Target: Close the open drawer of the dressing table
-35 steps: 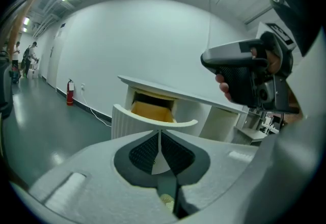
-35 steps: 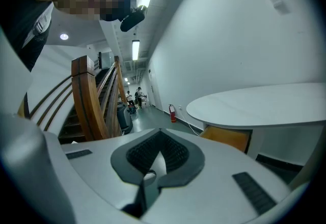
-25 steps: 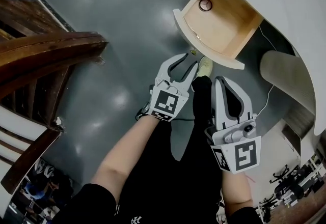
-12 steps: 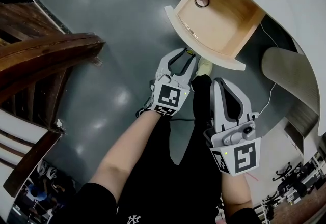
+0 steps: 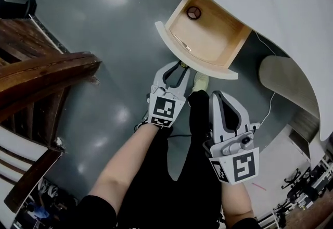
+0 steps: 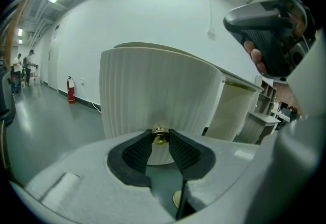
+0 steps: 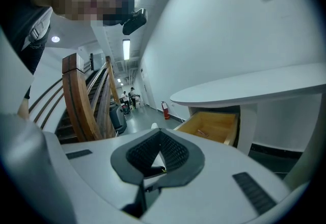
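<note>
- Head view: the only markings are black-and-white squares on each gripper's cube, patterns with no words.
- The drawer (image 5: 213, 69) stands pulled out from under the left end of the white dressing table (image 5: 270, 9), its pale wood floor bare but for a small dark ring (image 5: 194, 12) at the far end; I cannot tell what that ring is.
- The left gripper (image 5: 181, 66) reaches the drawer's near face. The right gripper (image 5: 217, 93) hangs nearer and to the right, apart from the drawer.
- A brown wooden staircase (image 5: 47, 74) is cut off at the left edge.
- Left gripper view: the jaws are closing, with a small brass knob (image 6: 160, 136) on the ribbed drawer front between their tips; whether the pads press it yet is hard to make out.
- A red extinguisher (image 6: 71, 89) stands far left, its label too small to read.
- Right gripper view: the tips are pressed together with nothing between them. The open drawer shows beyond, to the right, partly behind the gripper's body.
</note>
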The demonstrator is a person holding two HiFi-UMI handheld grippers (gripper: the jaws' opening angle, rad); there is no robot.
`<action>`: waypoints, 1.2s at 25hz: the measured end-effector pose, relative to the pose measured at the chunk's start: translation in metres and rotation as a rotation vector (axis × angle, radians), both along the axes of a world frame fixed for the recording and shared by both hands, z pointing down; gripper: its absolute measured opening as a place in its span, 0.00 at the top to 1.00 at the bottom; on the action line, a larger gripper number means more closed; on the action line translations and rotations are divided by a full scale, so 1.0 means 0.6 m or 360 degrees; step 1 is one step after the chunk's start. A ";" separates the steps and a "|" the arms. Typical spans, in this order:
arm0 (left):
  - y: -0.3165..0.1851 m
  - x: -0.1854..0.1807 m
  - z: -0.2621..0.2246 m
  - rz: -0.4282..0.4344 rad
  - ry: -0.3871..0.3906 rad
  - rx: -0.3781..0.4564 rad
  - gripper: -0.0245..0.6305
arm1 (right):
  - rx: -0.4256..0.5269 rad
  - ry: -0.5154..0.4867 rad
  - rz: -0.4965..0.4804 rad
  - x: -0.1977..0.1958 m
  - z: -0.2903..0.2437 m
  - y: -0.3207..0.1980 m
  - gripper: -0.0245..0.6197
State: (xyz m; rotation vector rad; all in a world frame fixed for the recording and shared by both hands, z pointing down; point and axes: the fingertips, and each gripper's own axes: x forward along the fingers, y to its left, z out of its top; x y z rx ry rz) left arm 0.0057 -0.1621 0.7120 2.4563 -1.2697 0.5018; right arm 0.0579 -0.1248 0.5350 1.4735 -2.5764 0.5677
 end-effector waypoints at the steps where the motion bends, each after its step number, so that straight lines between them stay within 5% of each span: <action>1: -0.007 0.006 0.000 0.0003 0.0002 0.0000 0.79 | 0.0000 0.0002 0.0008 0.006 0.001 -0.004 0.94; 30: -0.243 0.144 -0.026 0.0132 0.0214 0.0214 0.79 | 0.0007 0.0029 0.0064 0.088 0.048 -0.141 0.94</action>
